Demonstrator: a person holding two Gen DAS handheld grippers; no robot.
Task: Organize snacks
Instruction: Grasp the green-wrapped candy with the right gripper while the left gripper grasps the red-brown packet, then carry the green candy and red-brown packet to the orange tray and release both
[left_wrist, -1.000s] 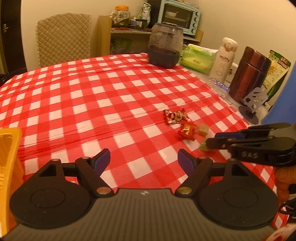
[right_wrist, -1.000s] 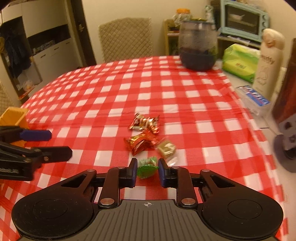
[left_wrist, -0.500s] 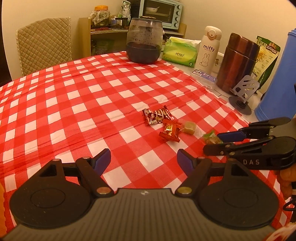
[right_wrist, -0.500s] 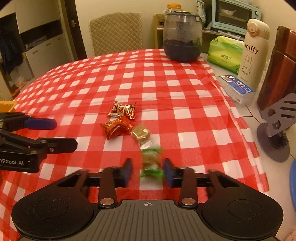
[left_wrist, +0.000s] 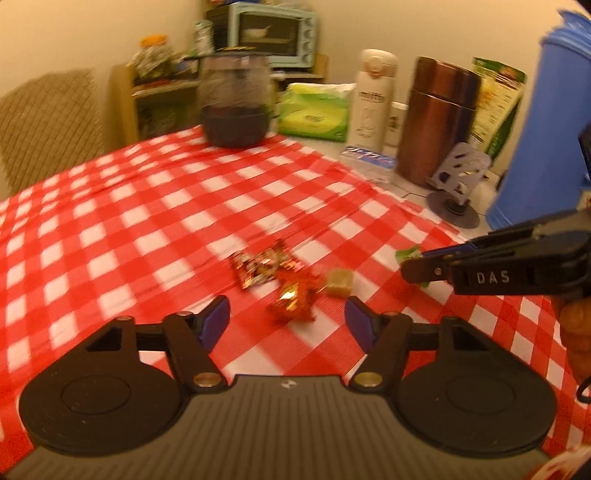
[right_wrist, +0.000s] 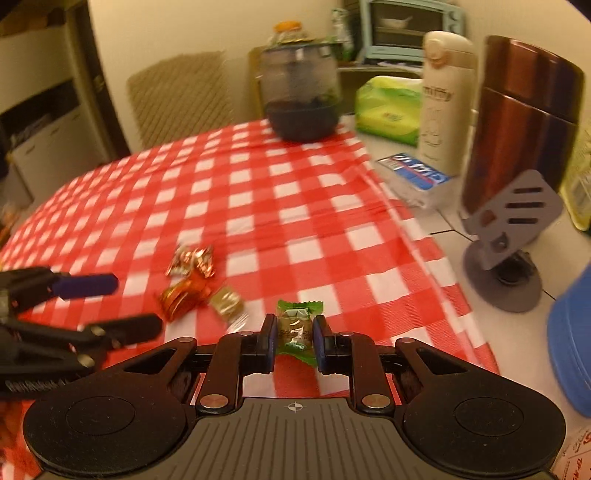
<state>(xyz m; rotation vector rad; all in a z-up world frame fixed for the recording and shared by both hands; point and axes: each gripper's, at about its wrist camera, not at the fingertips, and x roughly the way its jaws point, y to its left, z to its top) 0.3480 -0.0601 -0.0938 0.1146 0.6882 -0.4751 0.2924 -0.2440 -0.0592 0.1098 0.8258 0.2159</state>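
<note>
"DAS" on right gripper (left_wrist: 410, 264), "miffy", seemingly, on blurred white flask (right_wrist: 445, 99).

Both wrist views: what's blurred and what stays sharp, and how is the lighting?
Left wrist view: warm orange cast, motion blur on the tablecloth and candies; left gripper sharp. Right wrist view: same cast, background jar smeared; right gripper and its green candy crisp. Fisheye bends both.

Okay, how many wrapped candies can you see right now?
4. The green candy is clamped in the right tool. Three lie on the checked cloth: the brown-red candy, the orange candy and the beige candy. Others may be out of view.
</note>
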